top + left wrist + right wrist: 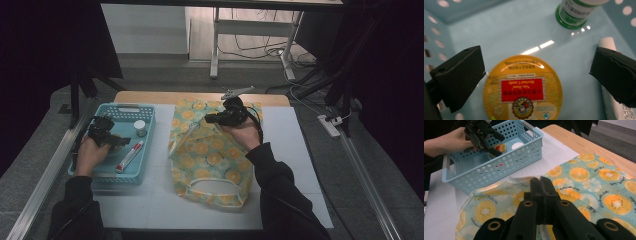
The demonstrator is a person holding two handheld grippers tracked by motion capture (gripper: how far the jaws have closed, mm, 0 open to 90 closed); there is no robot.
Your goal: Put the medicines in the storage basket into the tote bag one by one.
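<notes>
My left gripper [536, 60] is open inside a light blue basket [146, 131], its jaws standing either side of a round yellow tin [522, 92] with a red label that lies flat on the basket floor. The high view shows this gripper [119, 141] low over the basket. A fabric bag [210, 155] printed with orange slices lies spread on the table's middle. My right gripper [212, 118] hovers over the bag's far left part. In the right gripper view its jaws [541, 186] are shut, with the bag's hem [520, 180] raised and running under them.
A small green-and-white bottle [576, 10] with a white lid [140, 125] stands in the basket's far part. A red and white tube [130, 155] lies along the basket's right wall. The bag's handle loop [215, 187] points toward the near edge of the white mat [300, 165].
</notes>
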